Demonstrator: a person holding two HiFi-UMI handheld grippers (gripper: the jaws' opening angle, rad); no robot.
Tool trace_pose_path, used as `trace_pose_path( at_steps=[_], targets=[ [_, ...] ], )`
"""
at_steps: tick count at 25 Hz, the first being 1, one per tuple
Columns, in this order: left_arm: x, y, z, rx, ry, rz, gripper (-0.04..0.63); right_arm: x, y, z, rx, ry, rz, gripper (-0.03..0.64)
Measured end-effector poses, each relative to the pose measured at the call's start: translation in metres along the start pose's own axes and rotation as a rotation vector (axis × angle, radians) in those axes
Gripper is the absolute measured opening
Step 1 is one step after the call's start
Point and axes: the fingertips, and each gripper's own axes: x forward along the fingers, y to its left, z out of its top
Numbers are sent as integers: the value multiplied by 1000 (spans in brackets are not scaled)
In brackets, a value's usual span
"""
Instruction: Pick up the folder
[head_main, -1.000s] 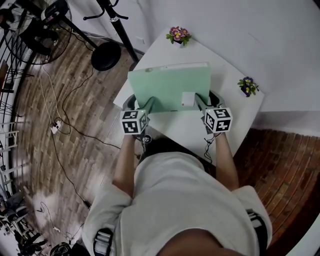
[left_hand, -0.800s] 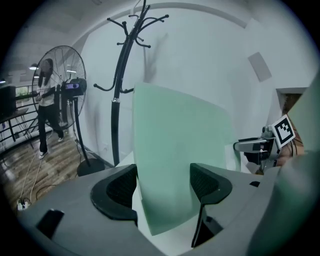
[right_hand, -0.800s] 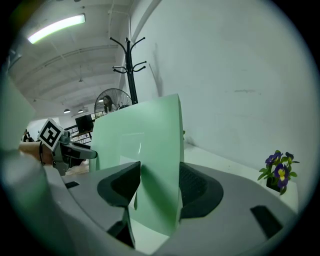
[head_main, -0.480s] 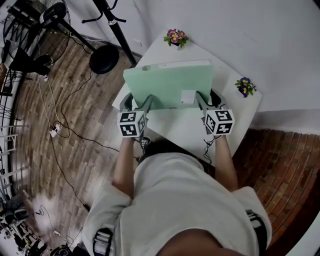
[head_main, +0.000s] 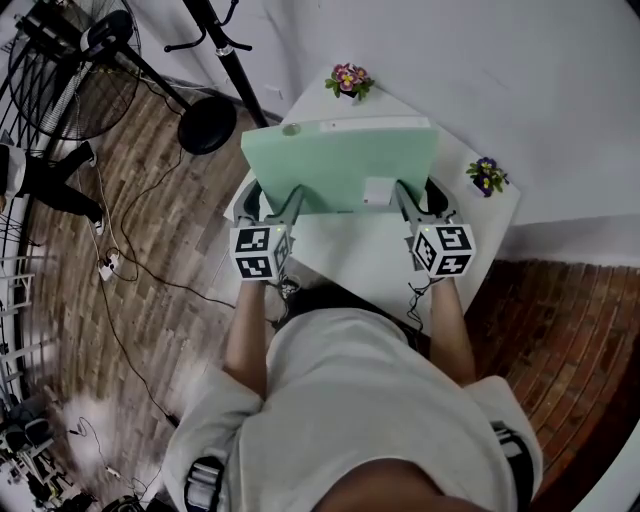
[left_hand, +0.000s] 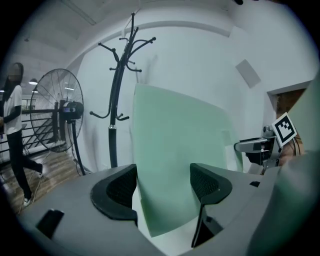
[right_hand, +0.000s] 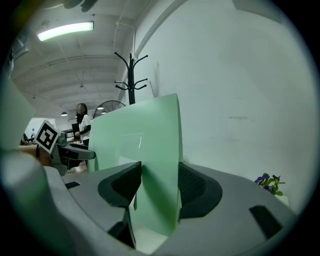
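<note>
Item: green folder (head_main: 340, 165), risen off bench (head_main: 365, 262), clamped in left gripper (head_main: 280, 203) jaws and just-tightened right gripper (head_main: 413, 197) jaws; pickup judged nearly complete.

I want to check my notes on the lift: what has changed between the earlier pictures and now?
The left gripper and the right gripper have raised the green folder higher above the white table, toward the head camera. The right gripper's jaws have just been closing slightly on the folder between them. Nothing was let go. The table, the far flower pot and the right flower pot stayed in place.
</note>
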Motion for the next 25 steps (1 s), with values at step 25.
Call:
trace_pose_path(
  at_steps=[25],
  targets=[
    [-23,-21,84,125,-149,-51,351,-48,-1,66,-14,-205,-75,222]
  ],
)
